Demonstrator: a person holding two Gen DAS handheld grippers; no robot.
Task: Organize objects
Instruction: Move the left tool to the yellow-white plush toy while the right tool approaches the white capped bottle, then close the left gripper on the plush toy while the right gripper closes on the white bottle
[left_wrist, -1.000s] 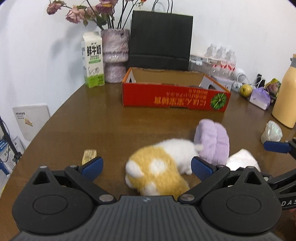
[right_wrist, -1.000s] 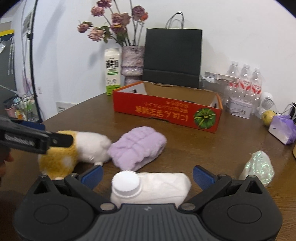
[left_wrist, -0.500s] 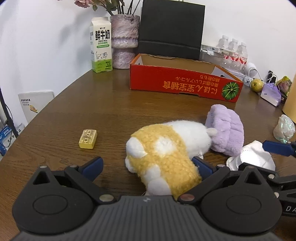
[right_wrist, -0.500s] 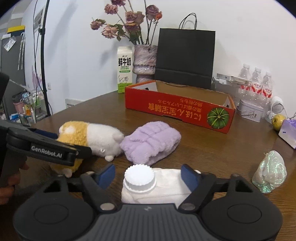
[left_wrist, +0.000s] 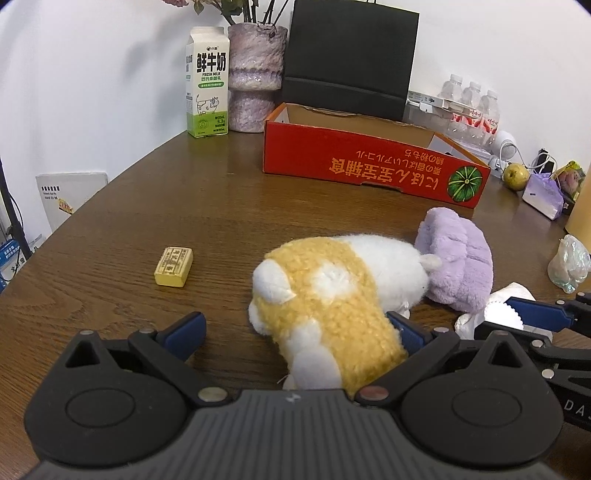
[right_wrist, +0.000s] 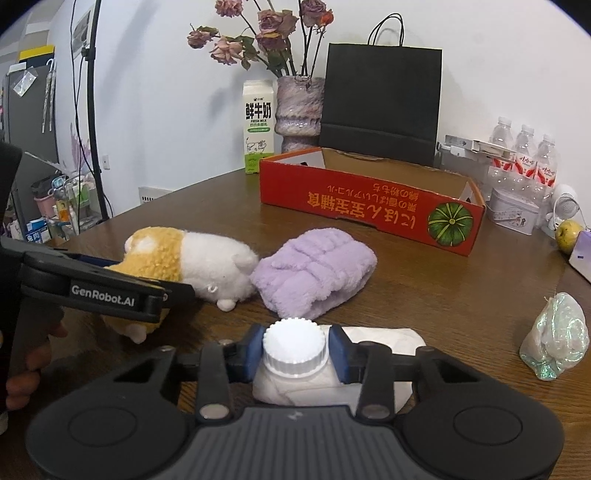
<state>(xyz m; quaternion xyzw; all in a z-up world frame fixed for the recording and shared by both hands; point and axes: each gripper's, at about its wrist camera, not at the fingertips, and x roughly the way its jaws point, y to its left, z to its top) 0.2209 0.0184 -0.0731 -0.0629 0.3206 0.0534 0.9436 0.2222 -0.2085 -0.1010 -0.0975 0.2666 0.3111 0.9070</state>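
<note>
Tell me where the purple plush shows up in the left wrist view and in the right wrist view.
Left wrist: purple plush sits right of centre, touching the white end of the yellow toy.
Right wrist: purple plush lies at centre, right of the yellow toy.
Shared landmark: the red box stands behind it in both.

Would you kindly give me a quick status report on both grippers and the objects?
Right gripper shut on white pouch at its cap. Left gripper open around plush toy, not gripping. Red box ahead; purple cloth lies between.
</note>
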